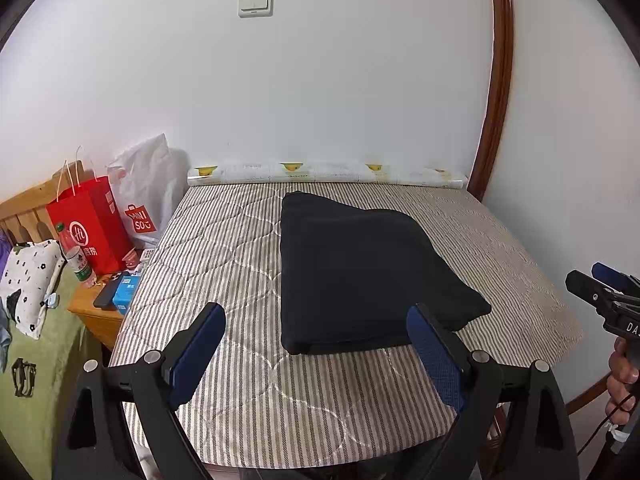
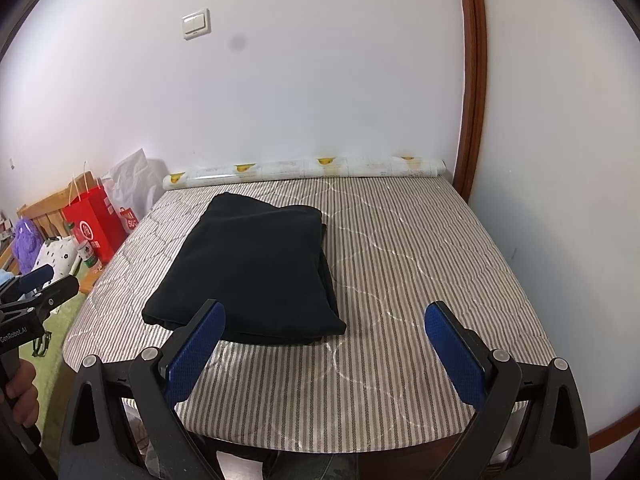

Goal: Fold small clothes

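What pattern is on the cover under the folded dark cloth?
The quilted table cover has thin grey-and-white stripes with pale wavy stitching, clearest in the right wrist view.

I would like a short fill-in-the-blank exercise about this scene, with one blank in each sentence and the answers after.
1. The folded garment on the striped surface is ____ in colour.
2. Both the left gripper and the right gripper are ____, holding nothing.
3. The paper bag beside the surface is ____.
4. A printed roll lies against the ____.

Answers: black; open; red; wall
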### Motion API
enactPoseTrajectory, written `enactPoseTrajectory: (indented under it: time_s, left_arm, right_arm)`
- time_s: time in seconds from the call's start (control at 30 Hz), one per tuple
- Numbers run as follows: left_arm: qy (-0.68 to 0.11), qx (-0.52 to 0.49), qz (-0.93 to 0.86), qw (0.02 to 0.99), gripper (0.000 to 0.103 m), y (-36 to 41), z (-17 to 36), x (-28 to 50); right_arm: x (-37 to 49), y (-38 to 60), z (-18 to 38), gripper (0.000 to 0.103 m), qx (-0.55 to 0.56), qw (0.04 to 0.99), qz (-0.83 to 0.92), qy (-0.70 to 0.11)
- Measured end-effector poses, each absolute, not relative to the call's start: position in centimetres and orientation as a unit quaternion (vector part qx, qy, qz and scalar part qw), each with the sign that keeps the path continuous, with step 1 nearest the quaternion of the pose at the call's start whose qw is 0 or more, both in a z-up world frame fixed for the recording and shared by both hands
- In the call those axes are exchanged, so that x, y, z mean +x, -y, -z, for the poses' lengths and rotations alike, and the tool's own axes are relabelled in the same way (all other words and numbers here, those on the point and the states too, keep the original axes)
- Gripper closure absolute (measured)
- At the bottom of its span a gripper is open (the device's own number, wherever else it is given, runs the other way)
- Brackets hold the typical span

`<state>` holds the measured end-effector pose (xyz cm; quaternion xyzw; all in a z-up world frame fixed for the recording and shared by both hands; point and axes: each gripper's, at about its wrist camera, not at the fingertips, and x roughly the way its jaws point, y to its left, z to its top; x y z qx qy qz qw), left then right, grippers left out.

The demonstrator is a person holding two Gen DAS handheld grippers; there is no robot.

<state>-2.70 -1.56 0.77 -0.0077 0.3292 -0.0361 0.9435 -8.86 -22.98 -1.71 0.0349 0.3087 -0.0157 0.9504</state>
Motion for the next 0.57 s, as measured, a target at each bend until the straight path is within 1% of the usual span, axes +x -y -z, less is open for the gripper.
enactPoseTrajectory:
  time_s: [0.57]
  left_arm:
    - [-0.329,-0.001,0.044,0.943,0.011,1.69,-1.14,-2.81]
  right_arm:
    - [-8.91,22.73,1.63,0.004,0.038,0.95,0.013,-0.309]
